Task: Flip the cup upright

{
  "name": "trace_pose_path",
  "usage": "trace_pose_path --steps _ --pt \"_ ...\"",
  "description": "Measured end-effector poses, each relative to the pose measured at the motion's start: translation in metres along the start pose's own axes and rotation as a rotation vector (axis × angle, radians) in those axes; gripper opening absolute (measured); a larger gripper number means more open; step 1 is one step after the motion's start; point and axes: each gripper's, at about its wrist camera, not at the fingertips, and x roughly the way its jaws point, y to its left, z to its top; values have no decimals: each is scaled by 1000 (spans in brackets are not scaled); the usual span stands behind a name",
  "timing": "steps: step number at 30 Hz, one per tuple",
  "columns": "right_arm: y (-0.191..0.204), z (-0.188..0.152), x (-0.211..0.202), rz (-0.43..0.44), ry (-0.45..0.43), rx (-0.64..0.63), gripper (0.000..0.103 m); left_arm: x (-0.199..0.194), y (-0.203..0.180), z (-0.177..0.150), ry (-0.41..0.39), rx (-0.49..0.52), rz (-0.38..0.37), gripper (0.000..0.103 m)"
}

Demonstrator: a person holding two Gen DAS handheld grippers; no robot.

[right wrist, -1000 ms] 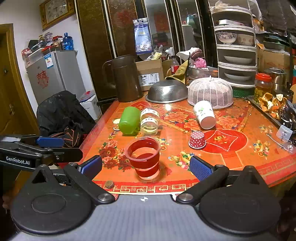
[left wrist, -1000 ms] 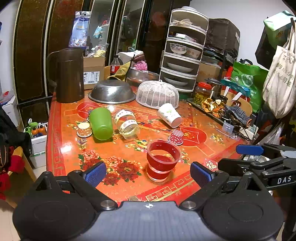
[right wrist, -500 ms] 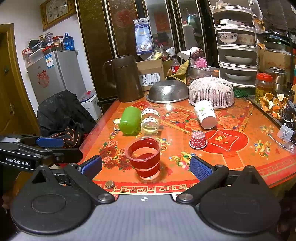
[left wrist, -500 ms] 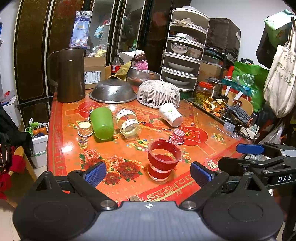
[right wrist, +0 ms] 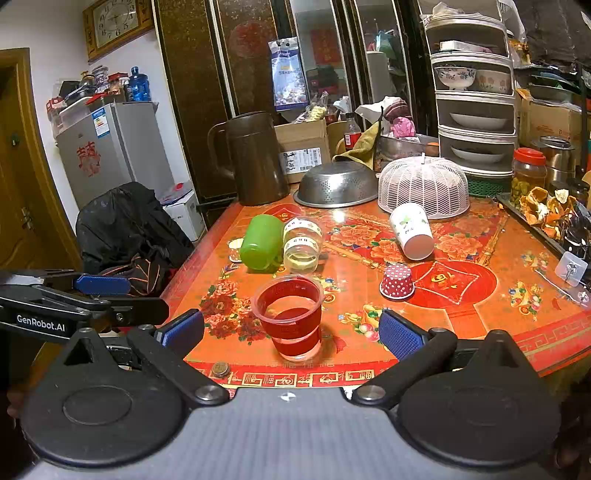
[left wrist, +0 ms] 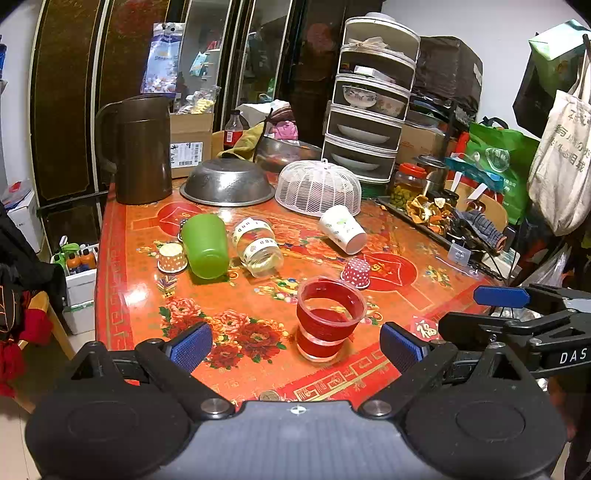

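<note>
A clear ribbed plastic cup stands upright on the glossy floral table. Both the left gripper and right gripper are spread wide at six o'clock, holding nothing.

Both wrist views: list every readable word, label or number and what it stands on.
"GenRobot.AI": black body of the left gripper.
"DAS", then cut off: black body of the right gripper.
Single red Chinese character: grey fridge door.
Clear lying jar's bands, cardboard box's white shipping label, round wall clock's numerals: too blurred to read.

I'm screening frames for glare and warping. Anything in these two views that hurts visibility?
Left wrist: glare on the glossy table near its left edge; the dish rack bows from fisheye. Right wrist: sharp overall, red cup clear, door frame curved.
</note>
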Motion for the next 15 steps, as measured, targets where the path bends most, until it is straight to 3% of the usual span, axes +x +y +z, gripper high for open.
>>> trace_pose_path --steps 15 --pt "0 1 -2 3 -6 2 102 1 -1 0 3 4 -3 99"
